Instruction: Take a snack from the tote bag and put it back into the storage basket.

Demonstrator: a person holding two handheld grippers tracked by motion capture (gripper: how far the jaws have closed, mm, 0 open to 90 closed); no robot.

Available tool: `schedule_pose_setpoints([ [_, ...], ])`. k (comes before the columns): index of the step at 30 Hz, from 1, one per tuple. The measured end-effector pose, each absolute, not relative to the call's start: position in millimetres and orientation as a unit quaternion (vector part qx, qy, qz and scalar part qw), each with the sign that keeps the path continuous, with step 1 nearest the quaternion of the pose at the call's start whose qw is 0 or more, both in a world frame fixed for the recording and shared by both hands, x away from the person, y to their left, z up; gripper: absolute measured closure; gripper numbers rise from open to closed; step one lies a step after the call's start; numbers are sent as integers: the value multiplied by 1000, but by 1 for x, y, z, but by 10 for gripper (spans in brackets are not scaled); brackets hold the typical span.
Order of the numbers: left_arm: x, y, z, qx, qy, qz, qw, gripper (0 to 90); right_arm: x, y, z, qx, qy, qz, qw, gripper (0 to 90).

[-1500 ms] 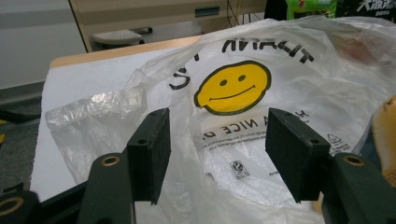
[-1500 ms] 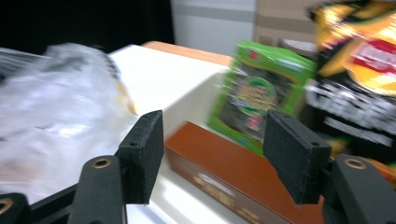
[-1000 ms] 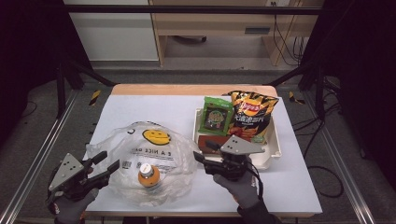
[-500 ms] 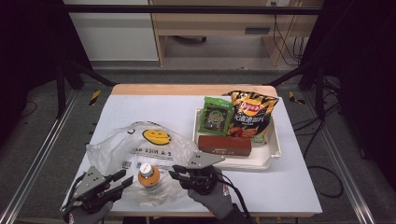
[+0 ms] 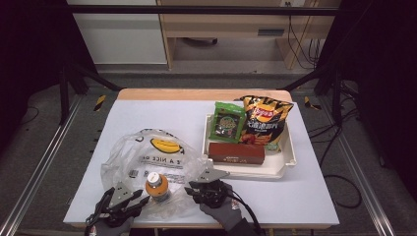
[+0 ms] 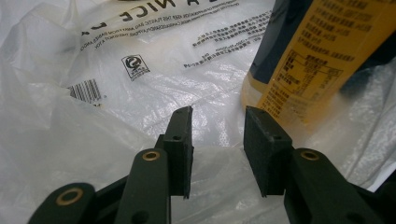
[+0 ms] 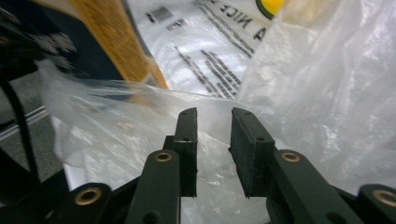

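From above you see your left gripper (image 5: 129,204) and right gripper (image 5: 199,189) flanking an orange-capped bottle (image 5: 157,186) that stands upright, cap up, on the clear plastic bag (image 5: 142,160) at the near edge of the surface (image 5: 314,196). The left gripper view adds the bottle's yellow label text, the bag's barcode, and jaws parted over film. In the right gripper view your jaws stand apart with a fold of bag between them, perhaps touching it.
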State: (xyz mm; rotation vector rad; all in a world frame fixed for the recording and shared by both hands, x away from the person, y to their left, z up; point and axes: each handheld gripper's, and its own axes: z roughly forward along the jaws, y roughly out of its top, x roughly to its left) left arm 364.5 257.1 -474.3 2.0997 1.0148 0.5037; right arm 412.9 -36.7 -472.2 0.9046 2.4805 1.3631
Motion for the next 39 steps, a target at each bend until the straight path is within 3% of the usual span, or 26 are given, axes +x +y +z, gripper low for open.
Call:
schedule_pose_setpoints([
  [6, 365, 262, -463, 800, 397, 208, 399, 593, 415, -38, -475, 307, 829, 458, 87, 650],
  [13, 365, 274, -432, 757, 399, 229, 464, 559, 406, -43, -440, 280, 798, 525, 94, 570],
  [24, 385, 286, -397, 743, 400, 257, 471, 478, 399, -37, -399, 253, 767, 578, 117, 419],
  [39, 398, 303, -418, 731, 435, 261, 457, 470, 392, -2, -406, 210, 783, 579, 89, 271],
])
